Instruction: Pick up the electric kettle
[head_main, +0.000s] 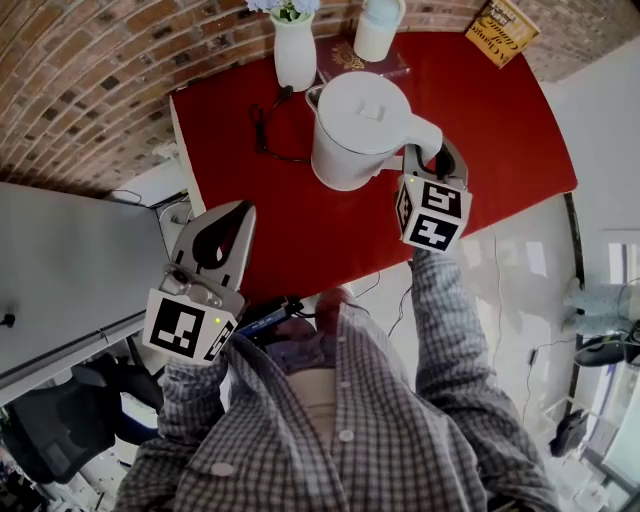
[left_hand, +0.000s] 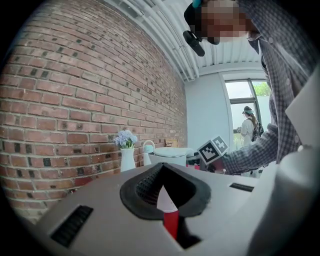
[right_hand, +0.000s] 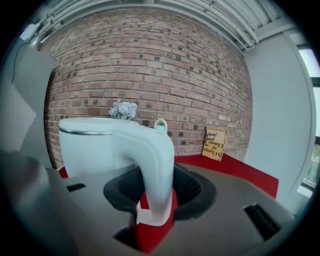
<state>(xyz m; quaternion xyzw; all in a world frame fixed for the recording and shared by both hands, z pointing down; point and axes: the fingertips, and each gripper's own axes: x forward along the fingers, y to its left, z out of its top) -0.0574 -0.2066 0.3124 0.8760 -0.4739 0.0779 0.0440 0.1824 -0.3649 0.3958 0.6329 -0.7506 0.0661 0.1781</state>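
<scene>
The white electric kettle (head_main: 355, 130) stands on the red table (head_main: 490, 130) near the brick wall. Its lid is down and its curved handle (head_main: 420, 135) faces me. My right gripper (head_main: 432, 152) is at that handle, one jaw on either side. In the right gripper view the handle (right_hand: 156, 170) fills the gap between the dark pads of my right gripper (right_hand: 156, 202), which are shut on it. My left gripper (head_main: 236, 214) hangs off the table's near left corner, shut and empty. The left gripper view shows my left gripper (left_hand: 164, 192) and, far off, the kettle (left_hand: 170, 155).
Behind the kettle stand a white vase with flowers (head_main: 295, 50) and a white cup (head_main: 378, 28) on a dark book (head_main: 345, 58). A black cord (head_main: 265, 130) lies left of the kettle. A wooden sign (head_main: 502, 30) leans at the back right. A grey desk (head_main: 60, 270) is at my left.
</scene>
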